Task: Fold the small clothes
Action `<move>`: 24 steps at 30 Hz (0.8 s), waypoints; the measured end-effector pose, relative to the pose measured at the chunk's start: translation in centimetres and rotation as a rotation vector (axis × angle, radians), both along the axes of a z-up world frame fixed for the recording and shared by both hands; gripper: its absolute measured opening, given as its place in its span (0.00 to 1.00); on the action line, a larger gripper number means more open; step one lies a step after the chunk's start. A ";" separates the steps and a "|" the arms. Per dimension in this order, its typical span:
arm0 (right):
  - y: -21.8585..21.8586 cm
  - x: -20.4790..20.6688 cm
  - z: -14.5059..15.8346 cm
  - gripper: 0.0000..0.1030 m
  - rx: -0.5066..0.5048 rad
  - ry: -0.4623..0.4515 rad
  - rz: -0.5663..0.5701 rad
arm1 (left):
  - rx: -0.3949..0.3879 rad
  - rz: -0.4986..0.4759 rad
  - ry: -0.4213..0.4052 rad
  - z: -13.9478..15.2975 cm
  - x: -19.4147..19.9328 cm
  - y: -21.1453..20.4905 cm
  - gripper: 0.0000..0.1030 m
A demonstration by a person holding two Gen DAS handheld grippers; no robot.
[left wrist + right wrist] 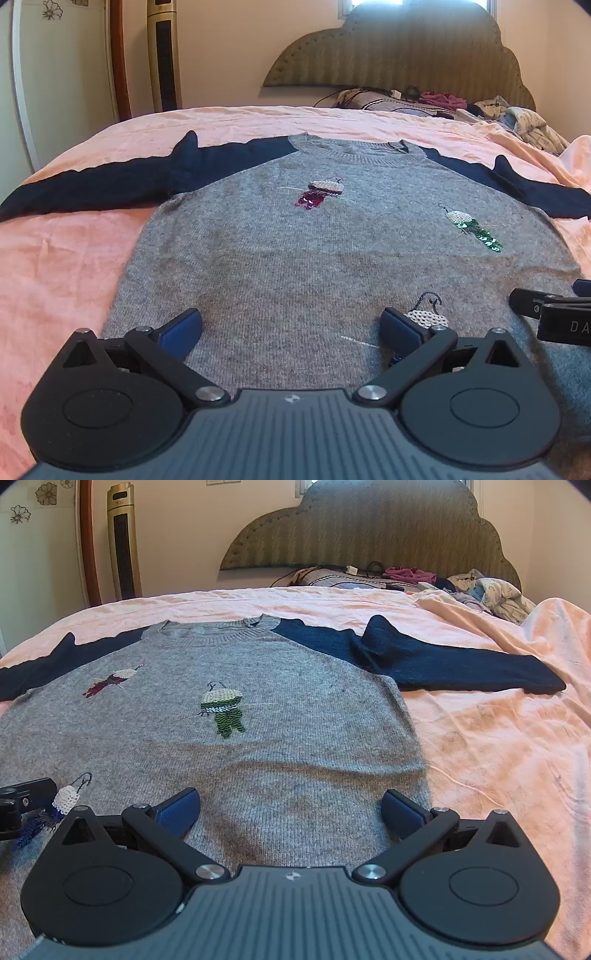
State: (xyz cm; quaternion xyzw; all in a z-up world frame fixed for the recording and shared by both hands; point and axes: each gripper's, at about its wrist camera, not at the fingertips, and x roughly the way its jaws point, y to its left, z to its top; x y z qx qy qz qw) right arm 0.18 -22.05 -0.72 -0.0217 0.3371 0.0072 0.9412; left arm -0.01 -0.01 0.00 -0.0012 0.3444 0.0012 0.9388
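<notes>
Left wrist view: we've got one sweater (325,251) spread flat, front up, on the pink bedsheet (66,251), neck toward the headboard (399,48). Grey body, two navy sleeves – left sleeve (96,184) and right sleeve (454,664) – both stretched straight out to the sides. No fold made yet as far as we can see, so we judge the task at its very start: sleeves need to go in, then the body gets doubled over.

Left gripper (291,328) hangs over the lower part of the sweater w/ jaws spread wide, nothing between the pads. Right gripper (291,808) is the same: released, empty, low over the sweater's hem area near its right edge. We can't tell whether the pads touch the knit or hover just above it.

Count: 1 sweater, 2 sleeves, 3 sequin motifs – a red one (314,195), a green one (223,710), a blue-and-white one (55,808) down by the grippers. 2 grippers. Heap of other clothes (491,594) lies at the far end near the headboard, well apart from the sweater; can't count those.
</notes>
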 end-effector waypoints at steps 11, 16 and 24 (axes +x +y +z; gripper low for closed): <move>0.0 0.0 0.0 1.00 0.001 -0.001 0.000 | -0.005 -0.001 0.000 0.0 0.0 0.2 1.00; 0.0 0.0 0.0 1.00 0.002 0.000 0.000 | -0.003 0.000 -0.002 0.0 0.0 0.1 1.00; 0.0 0.0 0.0 1.00 0.003 -0.001 0.000 | -0.003 0.001 -0.002 0.0 0.0 0.1 1.00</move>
